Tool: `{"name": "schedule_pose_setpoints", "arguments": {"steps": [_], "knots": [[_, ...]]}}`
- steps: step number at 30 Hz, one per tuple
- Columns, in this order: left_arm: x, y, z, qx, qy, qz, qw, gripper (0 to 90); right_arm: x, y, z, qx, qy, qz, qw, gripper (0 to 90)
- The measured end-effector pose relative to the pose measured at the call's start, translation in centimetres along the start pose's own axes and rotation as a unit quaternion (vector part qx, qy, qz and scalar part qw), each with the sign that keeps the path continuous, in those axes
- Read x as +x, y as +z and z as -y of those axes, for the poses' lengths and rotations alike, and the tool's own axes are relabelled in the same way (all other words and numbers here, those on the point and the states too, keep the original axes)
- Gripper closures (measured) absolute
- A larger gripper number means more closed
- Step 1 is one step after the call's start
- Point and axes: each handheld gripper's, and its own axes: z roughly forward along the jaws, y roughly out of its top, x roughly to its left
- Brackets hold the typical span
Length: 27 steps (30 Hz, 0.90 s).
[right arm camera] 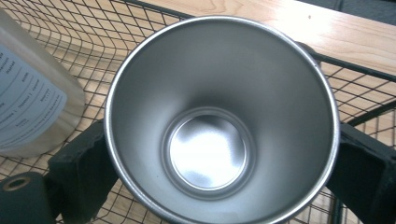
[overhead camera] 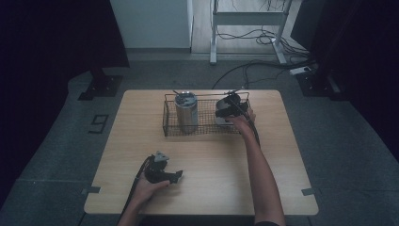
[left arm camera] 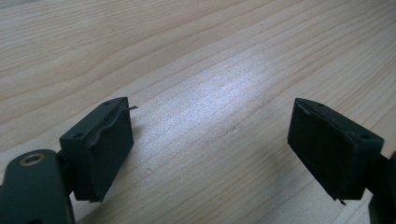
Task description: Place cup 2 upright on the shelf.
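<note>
Right gripper (right arm camera: 219, 172) straddling a steel cup (right arm camera: 219, 116) inside the wire basket (overhead camera: 171, 127), pads apparently touching. Neighbouring tumbler (right arm camera: 32, 112) labelled (print too blurred to read). Left gripper (left arm camera: 210, 149) unclenched, empty, above the table (left arm camera: 196, 56).

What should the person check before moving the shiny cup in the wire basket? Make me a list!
1. Right claw sits around the steel cup, one jaw on each side: ok.
2. Pads really squeezing the cup: cannot tell; they sit right against its wall, but firm pressing is not visible.
3. Cup is empty, so nothing can spill: ok.
4. Room beside the cup: not ok; the lidded tumbler stands close by in the same wire basket, so a straight lift looks safest.
5. Left claw is open, holding nothing, over bare table, away from the basket: ok.
6. Cup stands upright in the basket: ok.
</note>
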Motion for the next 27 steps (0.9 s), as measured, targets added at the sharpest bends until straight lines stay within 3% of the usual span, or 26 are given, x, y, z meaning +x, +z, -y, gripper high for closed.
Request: {"name": "schedule_pose_setpoints", "arguments": {"steps": [5,10,12,27], "knots": [[0.0,0.0,0.0,0.000,0.001,0.000,1.0000,14.3,0.2,-0.4,-0.1,-0.015,0.008,0.002,0.9999,2.5],[-0.1,0.0,0.0,0.000,0.002,-0.001,1.0000,14.3,0.0,-1.5,-0.3,-0.046,0.019,-0.006,0.9987,1.3],[-0.1,0.0,0.0,0.001,0.002,0.000,1.0000,14.3,-0.1,-2.4,0.0,-0.075,0.028,-0.007,0.9968,2.5],[-0.3,-0.2,-0.1,-0.004,0.005,-0.007,1.0000,14.3,-0.7,-5.9,2.8,-0.118,0.027,-0.007,0.9927,8.1]]}}
